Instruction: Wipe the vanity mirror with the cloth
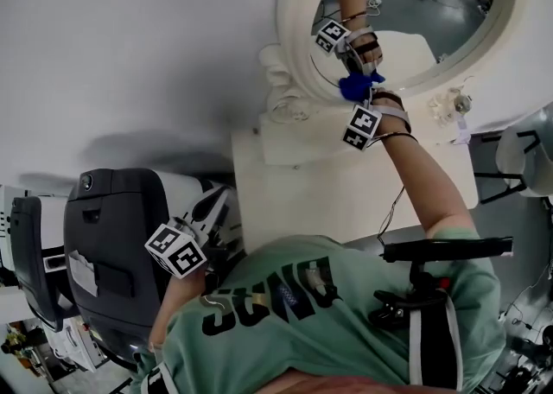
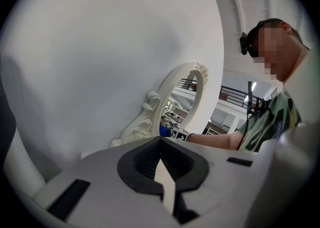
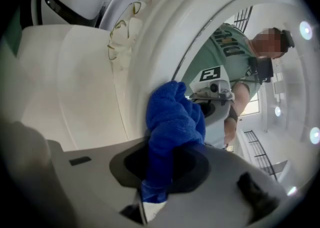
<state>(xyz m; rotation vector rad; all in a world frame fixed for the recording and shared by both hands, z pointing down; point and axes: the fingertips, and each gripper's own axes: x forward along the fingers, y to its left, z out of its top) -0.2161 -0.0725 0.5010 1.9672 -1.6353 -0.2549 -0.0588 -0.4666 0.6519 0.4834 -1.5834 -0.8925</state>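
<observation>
Cloth (image 3: 172,117): deep blue, plush and crumpled into a bunched wad. One tail runs down between the jaws of the right gripper (image 3: 159,174), which are clamped on it, so the wad stands just beyond the jaw tips. In the head view the cloth (image 1: 359,85) is a small blue lump at the front of the right gripper (image 1: 363,97). It is pressed to the lower left part of the glass of the vanity mirror (image 1: 298,3), just beside the inner edge of the frame. The mirror is oval, with a thick cream-white moulded frame (image 3: 150,57) and scrollwork at its foot. Its glass reflects the marker cube and the forearm reaching toward it. The mirror stands at the back of a cream table top (image 1: 285,202), against a white wall (image 1: 130,47). The left gripper (image 1: 214,206) is held low and well apart from the mirror, near the person's green shirt (image 1: 328,323). In the left gripper view its jaws (image 2: 161,144) are pressed together with nothing between them, and the mirror (image 2: 187,97) appears beyond them, seen nearly edge-on.
</observation>
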